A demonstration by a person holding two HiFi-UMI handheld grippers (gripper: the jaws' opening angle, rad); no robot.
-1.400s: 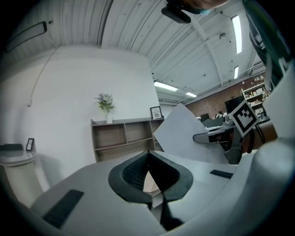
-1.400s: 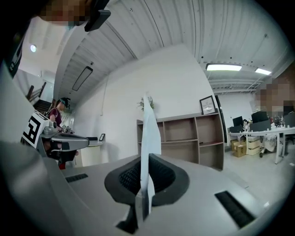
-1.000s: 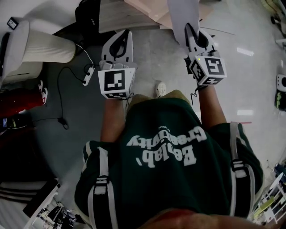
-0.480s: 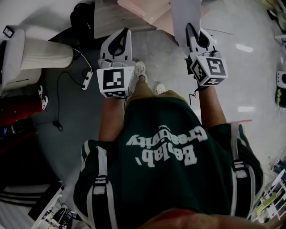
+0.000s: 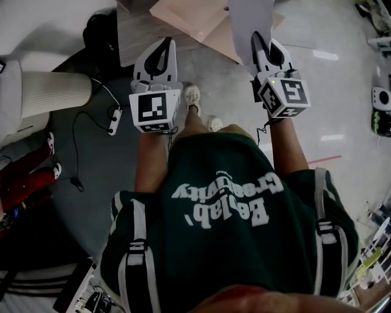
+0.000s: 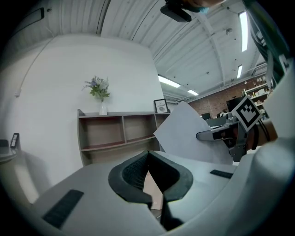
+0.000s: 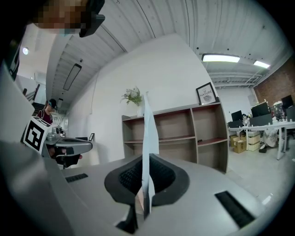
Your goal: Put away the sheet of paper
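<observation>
The sheet of paper (image 5: 247, 18) is white and stands up from my right gripper (image 5: 256, 35), whose jaws are shut on its lower edge. In the right gripper view the sheet of paper (image 7: 149, 129) shows edge-on, pinched where the right gripper (image 7: 145, 159) closes. My left gripper (image 5: 169, 41) is held level beside it, about a hand's width to the left, shut with nothing in it. From the left gripper view, the left gripper (image 6: 148, 154) has its pads together, and the paper (image 6: 184, 133) and right gripper (image 6: 216, 135) show to the right. A low wooden shelf unit (image 6: 120, 133) stands ahead.
Flat cardboard (image 5: 189, 15) lies on the floor ahead by the shelf unit's top (image 5: 137, 33). A white ribbed cylinder (image 5: 55, 92), a cable with a power strip (image 5: 113, 120) and a red object (image 5: 24, 183) are at the left. A vase of flowers (image 6: 99, 92) and a framed picture (image 6: 161, 105) stand on the shelf unit.
The person has stepped forward, one foot now showing between the grippers. The shelf and cardboard have come nearer. Both grippers keep their pose, the paper still pinched.
</observation>
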